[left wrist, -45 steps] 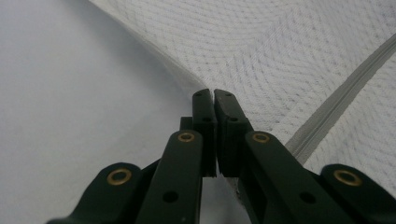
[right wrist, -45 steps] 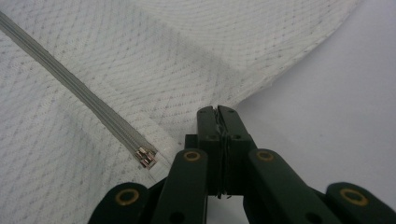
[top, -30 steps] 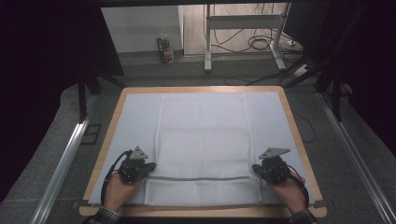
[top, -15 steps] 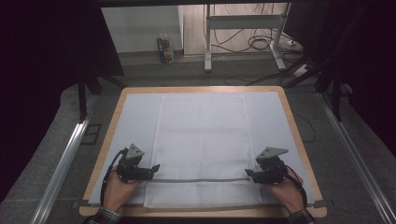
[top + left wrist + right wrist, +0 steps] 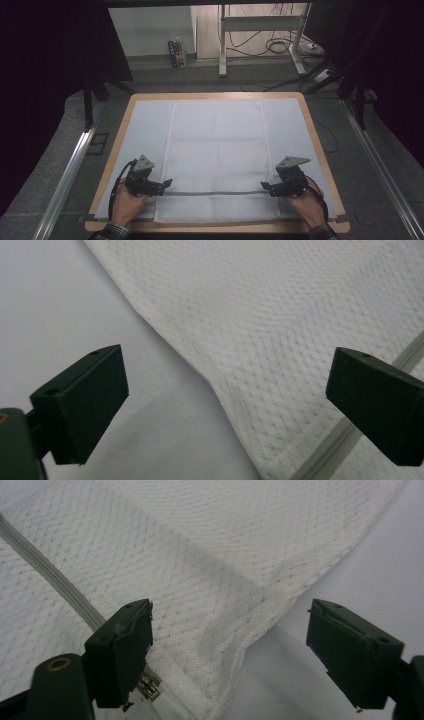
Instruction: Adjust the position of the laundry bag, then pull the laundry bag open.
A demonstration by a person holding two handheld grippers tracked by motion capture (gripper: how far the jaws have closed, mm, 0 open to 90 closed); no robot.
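Near the table's front edge, we see the white mesh laundry bag point(image 5: 216, 155) lying flat, its folded zipper edge spanning between our left gripper point(image 5: 164, 184) and right gripper point(image 5: 266, 186), both jaws just opened, released.

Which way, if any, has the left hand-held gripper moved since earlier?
No. The left hand-held gripper keeps its place against the wooden board; its jaws have just been opening over the mesh bag.

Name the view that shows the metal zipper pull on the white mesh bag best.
The right gripper view: the zipper pull sits close up beside a jaw, on the mesh bag. The high view shows its grey zipper line; the left gripper view a short stretch of it.
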